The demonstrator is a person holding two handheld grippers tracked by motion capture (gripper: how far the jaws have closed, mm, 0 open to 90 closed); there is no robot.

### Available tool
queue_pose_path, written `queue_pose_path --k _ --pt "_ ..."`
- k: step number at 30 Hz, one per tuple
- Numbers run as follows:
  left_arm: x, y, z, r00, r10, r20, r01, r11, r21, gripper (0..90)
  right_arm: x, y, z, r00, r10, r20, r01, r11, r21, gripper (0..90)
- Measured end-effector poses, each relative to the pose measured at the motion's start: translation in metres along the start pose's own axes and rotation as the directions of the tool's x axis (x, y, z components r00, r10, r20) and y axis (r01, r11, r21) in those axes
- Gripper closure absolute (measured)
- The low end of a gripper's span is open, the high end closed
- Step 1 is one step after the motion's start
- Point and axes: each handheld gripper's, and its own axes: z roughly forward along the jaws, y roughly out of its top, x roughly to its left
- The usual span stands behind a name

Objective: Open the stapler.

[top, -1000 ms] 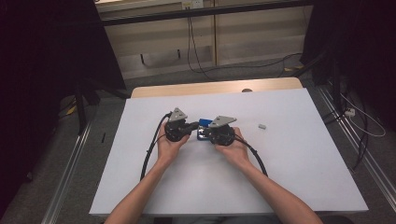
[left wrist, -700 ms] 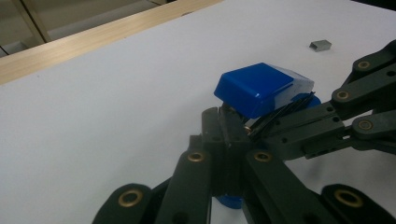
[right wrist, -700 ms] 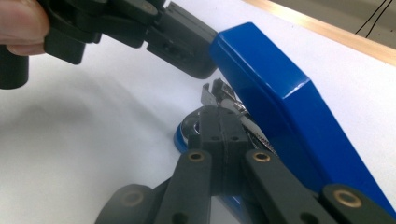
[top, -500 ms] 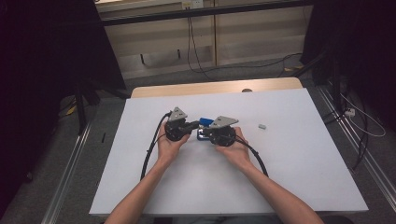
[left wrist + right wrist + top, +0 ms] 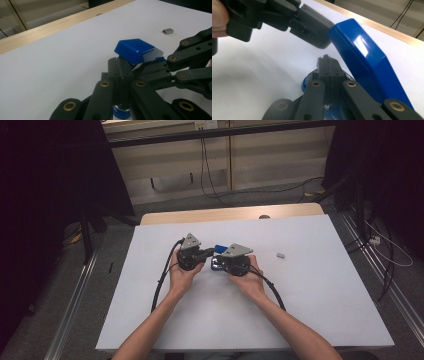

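A blue stapler (image 5: 219,248) is held just above the white table (image 5: 310,300) at its middle, between both grippers. Its glossy blue lid (image 5: 135,50) is tilted up, with a clear front part and a strip of staples under it. My left gripper (image 5: 122,62) has its jaws pressed together, their tips right under the lid's rear end. In the right gripper view, my right gripper (image 5: 327,60) is also shut, low beside the lid (image 5: 364,60), and the left gripper (image 5: 317,35) touches the lid's end. In the high view, the left gripper (image 5: 209,252) and right gripper (image 5: 216,264) meet tip to tip.
A small grey block of staples (image 5: 280,255) lies on the table to the right of the hands, and is seen farther off in the left gripper view (image 5: 167,30). A wooden strip (image 5: 230,214) runs along the far edge. Each gripper's black cable (image 5: 159,285) trails toward the person.
The blue lid has come up a little between the grippers and shows more from above. Both hands have stayed almost in place.
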Motion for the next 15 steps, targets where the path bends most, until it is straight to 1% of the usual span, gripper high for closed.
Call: queue_pose_path --k 1,3,5,7,10,11,12,13,15 --pt "0.0006 0.0002 -0.0003 1.0000 -0.005 0.008 0.006 1.0000 -0.007 90.0 0.0003 -0.0002 0.0006 1.0000 -0.001 0.003 0.001 1.000 0.000 90.0" --pt "0.0006 0.0007 -0.0007 1.0000 0.005 0.002 -0.005 1.0000 -0.003 90.0 0.0001 -0.0004 0.0009 0.9999 0.002 0.015 -0.002 1.000 -0.004 90.0" --pt "0.0014 0.0007 -0.0005 0.9999 -0.008 0.011 0.008 1.0000 0.002 90.0 -0.0005 -0.0002 0.0008 0.9996 0.004 0.027 -0.004 1.000 -0.012 90.0" --pt "0.0013 0.0014 -0.0016 0.9999 -0.008 0.007 0.008 0.9999 0.008 90.0 -0.0015 0.0000 -0.0002 0.9994 0.004 0.034 -0.003 1.000 -0.014 90.0" --pt "0.0020 0.0025 -0.0036 0.9999 -0.011 0.005 0.011 0.9999 0.004 90.0 -0.0016 -0.0001 -0.0012 0.9991 -0.007 0.042 0.008 1.000 -0.012 90.0" --pt "0.0021 0.0017 -0.0029 0.9997 -0.021 0.010 0.021 0.9997 0.013 90.0 -0.0014 0.0002 -0.0013 0.9991 -0.002 0.042 0.003 1.000 -0.015 90.0" --pt "0.0020 0.0010 -0.0020 0.9998 -0.018 0.011 0.017 0.9996 0.020 90.0 -0.0015 0.0004 -0.0013 0.9991 -0.001 0.042 0.002 1.000 -0.016 90.0" --pt "0.0018 -0.0005 0.0000 1.0000 -0.001 0.007 0.001 0.9994 0.034 90.0 -0.0016 0.0004 -0.0013 0.9991 0.000 0.042 0.000 1.000 -0.016 90.0" --pt "0.0024 -0.0026 0.0033 0.9999 -0.006 0.013 0.006 0.9991 0.041 90.0 -0.0016 0.0007 -0.0020 0.9989 -0.006 0.046 0.007 1.000 -0.013 90.0"
